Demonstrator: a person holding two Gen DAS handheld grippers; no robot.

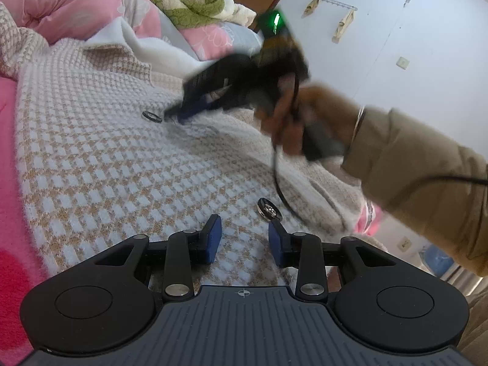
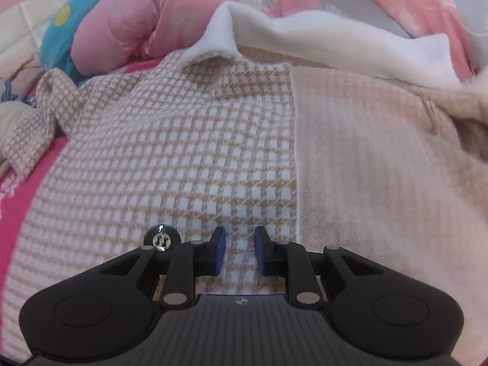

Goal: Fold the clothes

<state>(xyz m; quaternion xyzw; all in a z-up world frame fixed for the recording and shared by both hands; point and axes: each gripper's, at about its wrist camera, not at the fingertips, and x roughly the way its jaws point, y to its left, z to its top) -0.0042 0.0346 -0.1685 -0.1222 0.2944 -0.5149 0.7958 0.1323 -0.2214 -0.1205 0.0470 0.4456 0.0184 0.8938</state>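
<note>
Right gripper (image 2: pixel 240 250) hovering jaws apart (nothing gripped) over the coat (image 2: pixel 183 140) front edge, collar lying ahead; left gripper (image 1: pixel 245 238) idling open, empty.

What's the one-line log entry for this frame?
stage: pre-fold | coat: flat on bed, front panel open | left tongs: open, over coat | right tongs: open, over coat edge beside button

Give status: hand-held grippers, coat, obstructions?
Left hand-held gripper open, empty, over coat. Right hand-held gripper open, low over the front edge by a button. Coat flat, unfolded. Nothing blocking.
</note>
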